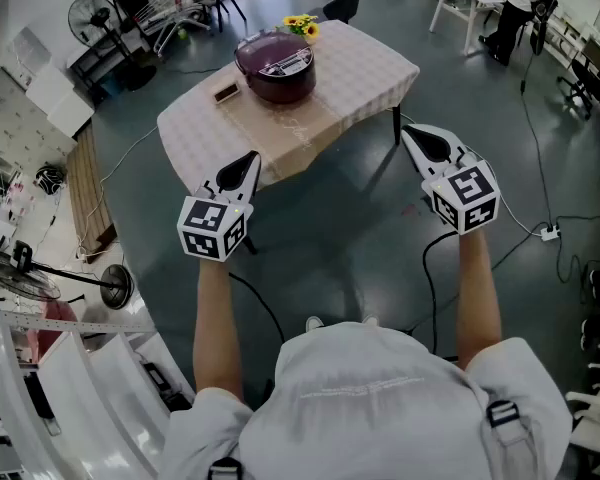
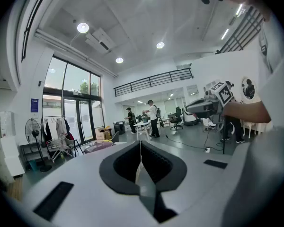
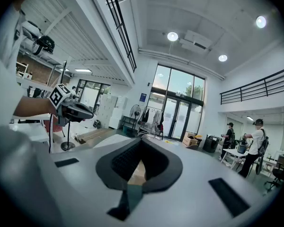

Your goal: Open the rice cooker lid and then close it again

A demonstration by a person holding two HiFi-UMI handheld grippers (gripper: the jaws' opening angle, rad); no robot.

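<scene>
The rice cooker (image 1: 276, 66), dark maroon and round, stands near the middle of a desk (image 1: 370, 68) covered with a pale checked cloth (image 1: 195, 133). Its lid (image 1: 275, 53) lies down flat on the pot. Just behind the cooker is a bunch of yellow flowers (image 1: 301, 26), and on the cloth just to its left lies a small dark object (image 1: 225, 93) that is too small to identify.

The person stands on the grey floor (image 1: 330, 238), back from the near edge of the desk, with both arms stretched forward. The left tool (image 1: 252, 156) is held over the near left corner of the desk as the head view shows it, and the right tool (image 1: 405, 131) is off the desk's right side, above the floor. Both are well apart from the cooker.

In the left gripper view the left tool's (image 2: 140, 143) jaws are pressed together with nothing between them. The right gripper view shows the same for the right tool (image 3: 141, 140): jaws fully together and empty.
</scene>
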